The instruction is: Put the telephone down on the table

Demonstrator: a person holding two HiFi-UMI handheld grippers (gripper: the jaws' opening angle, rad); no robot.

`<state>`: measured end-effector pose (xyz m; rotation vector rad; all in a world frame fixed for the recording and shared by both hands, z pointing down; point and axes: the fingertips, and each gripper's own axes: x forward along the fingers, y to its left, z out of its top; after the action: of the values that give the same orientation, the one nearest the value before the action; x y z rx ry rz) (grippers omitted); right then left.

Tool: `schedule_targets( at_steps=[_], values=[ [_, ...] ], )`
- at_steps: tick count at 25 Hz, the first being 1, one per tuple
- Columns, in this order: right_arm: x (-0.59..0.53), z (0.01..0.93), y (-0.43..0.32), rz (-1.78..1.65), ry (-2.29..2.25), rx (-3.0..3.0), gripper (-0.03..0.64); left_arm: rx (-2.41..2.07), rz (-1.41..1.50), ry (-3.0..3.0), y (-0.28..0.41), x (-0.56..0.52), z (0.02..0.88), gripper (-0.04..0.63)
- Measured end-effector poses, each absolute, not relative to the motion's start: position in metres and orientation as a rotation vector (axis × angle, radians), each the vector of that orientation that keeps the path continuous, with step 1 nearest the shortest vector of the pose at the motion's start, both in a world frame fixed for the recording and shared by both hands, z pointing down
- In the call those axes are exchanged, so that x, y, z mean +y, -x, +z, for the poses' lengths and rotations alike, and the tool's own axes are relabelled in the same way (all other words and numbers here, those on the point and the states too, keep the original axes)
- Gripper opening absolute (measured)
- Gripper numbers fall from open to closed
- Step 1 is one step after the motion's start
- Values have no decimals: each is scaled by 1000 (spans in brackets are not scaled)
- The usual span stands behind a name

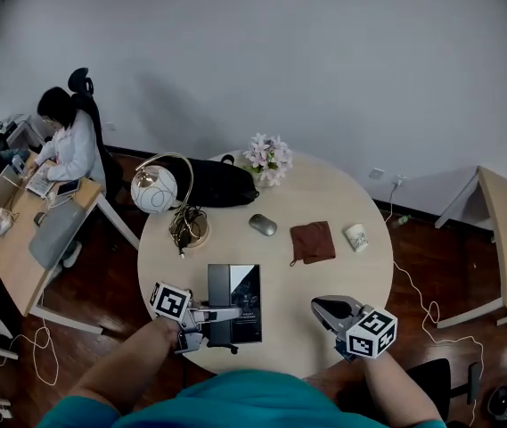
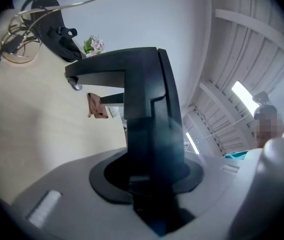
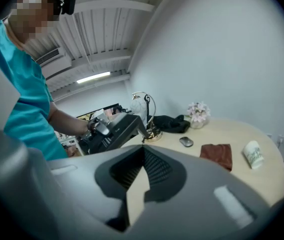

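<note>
Round table (image 1: 324, 203), flowers (image 1: 268, 154) in vase (image 3: 197, 124) — left fingers (image 1: 222, 313) clamp telephone (image 1: 235, 303); right fingers (image 1: 329, 308) together.

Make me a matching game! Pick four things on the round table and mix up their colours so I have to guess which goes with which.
Things:
1. mouse
2. cloth
3. cup
4. bag

Colours:
A. black
B. white
C. grey
D. brown

Right pairs: 1-C, 2-D, 3-B, 4-A.
</note>
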<state>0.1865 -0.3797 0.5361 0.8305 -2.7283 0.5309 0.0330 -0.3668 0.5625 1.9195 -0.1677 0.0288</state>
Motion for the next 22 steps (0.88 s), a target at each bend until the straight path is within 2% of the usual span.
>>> schedule_targets(
  at_steps=[12, 22],
  values=[
    [-457, 568, -188, 608, -1086, -2631, 2, 41, 141, -1922, -49, -495, 645, 173],
    [-482, 591, -188, 657, -1133, -2576, 2, 114, 240, -1910, -69, -531, 701, 173]
  ],
)
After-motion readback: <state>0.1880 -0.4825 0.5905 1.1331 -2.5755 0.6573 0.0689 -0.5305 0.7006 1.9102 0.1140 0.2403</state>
